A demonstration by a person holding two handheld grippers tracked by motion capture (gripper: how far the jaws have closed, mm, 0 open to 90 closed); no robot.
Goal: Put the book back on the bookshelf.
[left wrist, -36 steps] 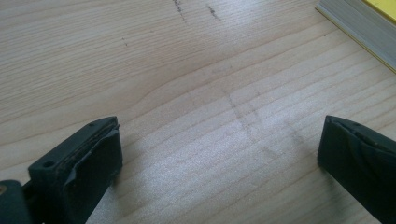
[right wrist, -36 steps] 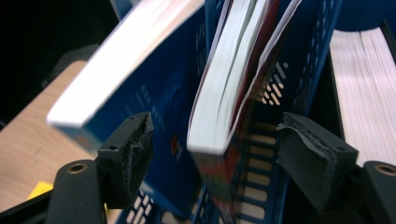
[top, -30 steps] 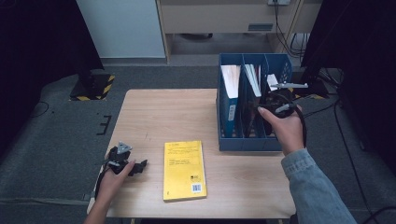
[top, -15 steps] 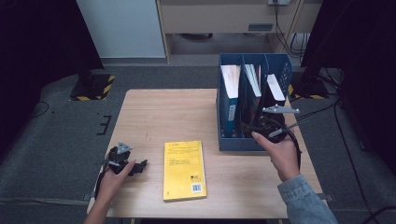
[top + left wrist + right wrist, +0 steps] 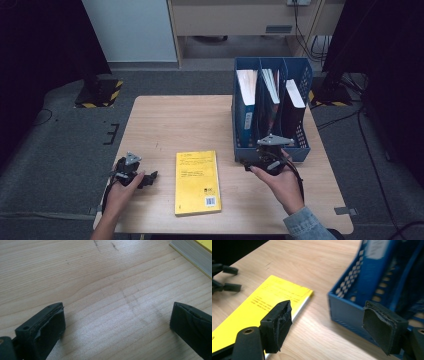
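Yellow book (image 5: 197, 182) lay flat on the counter (image 5: 170, 120), near the front edge, roughly midway between the two tools. Right tool (image 5: 264, 161) sat just in front of the blue file rack (image 5: 270, 150), to the right of the book, close but not touching it. From the right gripper view the right tool (image 5: 327, 325) had its jaws released, spread wide with nothing between them; bare counter in the gap, the book's (image 5: 262, 307) corner behind the left jaw, the rack's (image 5: 347, 307) front wall behind the right jaw. Left tool (image 5: 134, 174) rested on the counter to the left of the book, held in the person's left hand (image 5: 120, 192), a clear gap between it and the book. In the left gripper view the left tool (image 5: 117, 322) was also released, jaws wide apart over plain wood, with the book's page edge (image 5: 192, 255) at the top right corner.

Surroundings: the rack stood at the right rear of the counter with three slots, books and folders upright in them. Nothing lay between either tool and the book. Right hand (image 5: 280, 182) came in from the front right, denim sleeve (image 5: 307, 225) at the wrist.

Book: bright yellow cover, portrait format, black print up top, small barcode block near the lower right corner, pale page edges, spine along the left side in the high view. Closed, slightly skewed to the counter edge.
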